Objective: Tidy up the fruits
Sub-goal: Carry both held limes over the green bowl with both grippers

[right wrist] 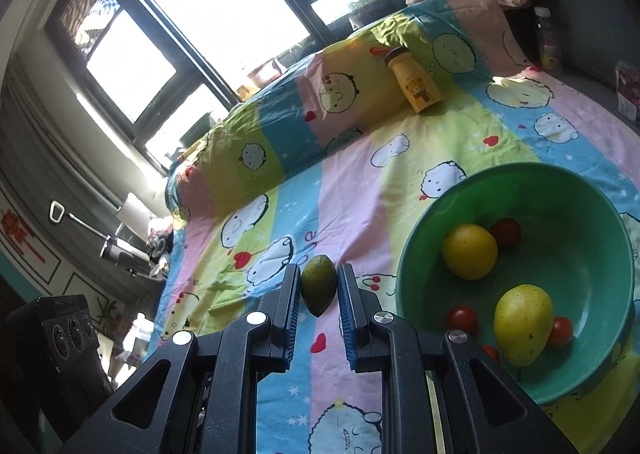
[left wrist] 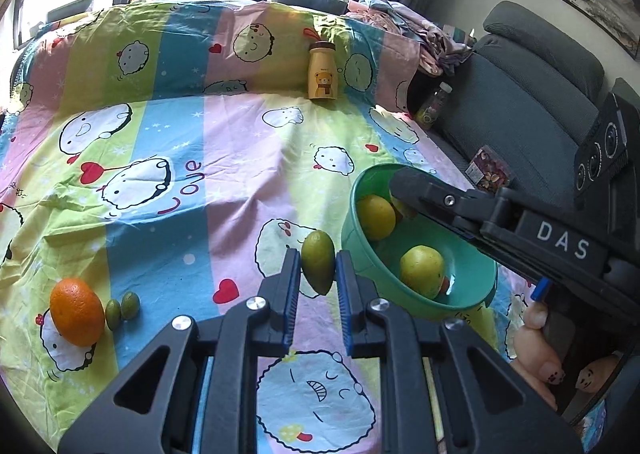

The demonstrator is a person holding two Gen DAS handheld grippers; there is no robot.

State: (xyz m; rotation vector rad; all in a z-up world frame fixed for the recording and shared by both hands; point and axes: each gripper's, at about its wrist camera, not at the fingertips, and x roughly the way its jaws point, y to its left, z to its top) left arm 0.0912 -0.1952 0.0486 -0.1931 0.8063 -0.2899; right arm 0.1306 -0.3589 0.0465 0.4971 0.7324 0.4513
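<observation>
My left gripper (left wrist: 318, 268) is shut on a green lime (left wrist: 318, 262), held above the bedsheet just left of the green bowl (left wrist: 472, 294). The bowl holds yellow lemons (left wrist: 375, 217) and a yellow-green fruit (left wrist: 422, 272). My right gripper (right wrist: 319, 286) is shut on another green lime (right wrist: 318, 285), left of the bowl (right wrist: 592, 374), which shows a lemon (right wrist: 470, 251), a yellow mango-like fruit (right wrist: 522, 324) and small red tomatoes (right wrist: 462, 319). The right gripper's body (left wrist: 500, 222) reaches over the bowl in the left wrist view. An orange (left wrist: 77, 311) and two small green fruits (left wrist: 122, 308) lie at the left.
A yellow bear-print bottle (left wrist: 322, 72) stands at the back on the cartoon bedsheet (left wrist: 200, 174). A grey sofa (left wrist: 532, 102) with a drink bottle (left wrist: 432, 106) and a snack packet (left wrist: 490, 170) is on the right. Windows are behind.
</observation>
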